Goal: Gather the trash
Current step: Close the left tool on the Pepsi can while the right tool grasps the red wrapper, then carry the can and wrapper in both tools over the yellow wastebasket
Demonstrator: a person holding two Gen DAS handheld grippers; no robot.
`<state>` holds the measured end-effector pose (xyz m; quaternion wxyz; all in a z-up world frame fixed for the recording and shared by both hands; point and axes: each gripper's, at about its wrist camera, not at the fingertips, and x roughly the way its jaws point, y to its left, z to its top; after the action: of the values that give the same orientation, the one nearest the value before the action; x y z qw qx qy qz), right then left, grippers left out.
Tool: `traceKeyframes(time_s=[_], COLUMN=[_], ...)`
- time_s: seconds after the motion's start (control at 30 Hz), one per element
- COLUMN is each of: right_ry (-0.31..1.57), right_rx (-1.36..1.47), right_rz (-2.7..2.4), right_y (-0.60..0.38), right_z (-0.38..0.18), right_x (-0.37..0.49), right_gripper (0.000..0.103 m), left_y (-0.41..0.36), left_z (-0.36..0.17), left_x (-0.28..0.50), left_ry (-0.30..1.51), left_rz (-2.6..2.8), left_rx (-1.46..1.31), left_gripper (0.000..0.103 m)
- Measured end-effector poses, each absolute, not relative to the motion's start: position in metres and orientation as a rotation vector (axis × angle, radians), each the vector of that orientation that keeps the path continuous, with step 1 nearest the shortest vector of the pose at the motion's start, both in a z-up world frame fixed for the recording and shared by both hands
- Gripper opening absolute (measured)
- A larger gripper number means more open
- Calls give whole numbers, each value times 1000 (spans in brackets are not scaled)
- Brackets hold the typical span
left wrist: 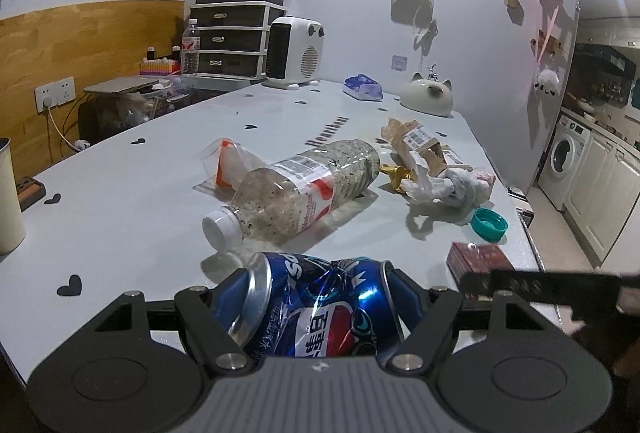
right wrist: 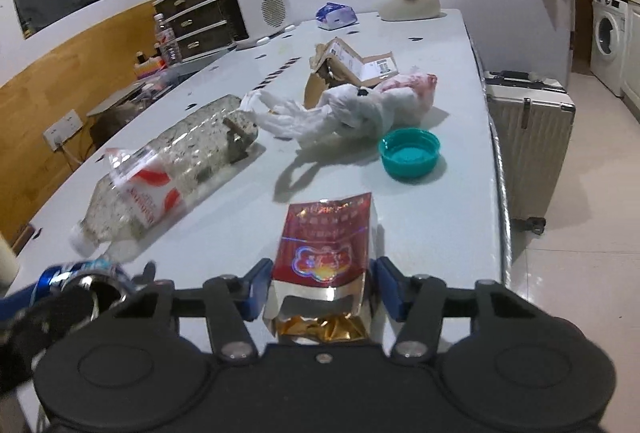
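Left gripper (left wrist: 316,297) clamps a crushed blue Pepsi aluminium can (left wrist: 316,309) across its ends. Right gripper (right wrist: 318,285) straddles an opened red cigarette pack (right wrist: 326,245) lying on the pale blue tabletop (right wrist: 440,217); pads sit just beside the pack's sides, seemingly not pressing. To do it well, the person should centre the pack and squeeze gently on its stiffer lower body, since the torn top would crumple. A clear plastic bottle (left wrist: 296,189) and teal cap (right wrist: 409,153) remain on the table.

The pale tabletop (left wrist: 120,193), dotted with small black hearts, carries a plastic bottle (left wrist: 296,189) lying on its side at centre. At its two o'clock lie torn cardboard (left wrist: 416,145) and a knotted white bag (left wrist: 452,185); at four o'clock a teal cap (left wrist: 489,224). A red packet (right wrist: 326,237) lies nearest, at six o'clock.
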<state>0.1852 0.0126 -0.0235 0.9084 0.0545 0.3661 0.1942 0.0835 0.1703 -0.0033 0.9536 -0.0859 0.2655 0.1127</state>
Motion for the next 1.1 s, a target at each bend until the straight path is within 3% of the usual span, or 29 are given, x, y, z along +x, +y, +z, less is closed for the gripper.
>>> traceKeyframes(time_s=[0.3, 1.1], right_ry=[714, 570], right_rx=[88, 107], right_rz=[454, 330], right_y=[-15, -120], right_z=[-13, 26], right_x=[139, 43], right_gripper=[49, 49], left_y=[158, 61], left_z=[3, 19], left_x=[67, 17], left_ry=[527, 476], left_rz=[250, 118], left_rx=[-176, -61], left_gripper=[75, 75])
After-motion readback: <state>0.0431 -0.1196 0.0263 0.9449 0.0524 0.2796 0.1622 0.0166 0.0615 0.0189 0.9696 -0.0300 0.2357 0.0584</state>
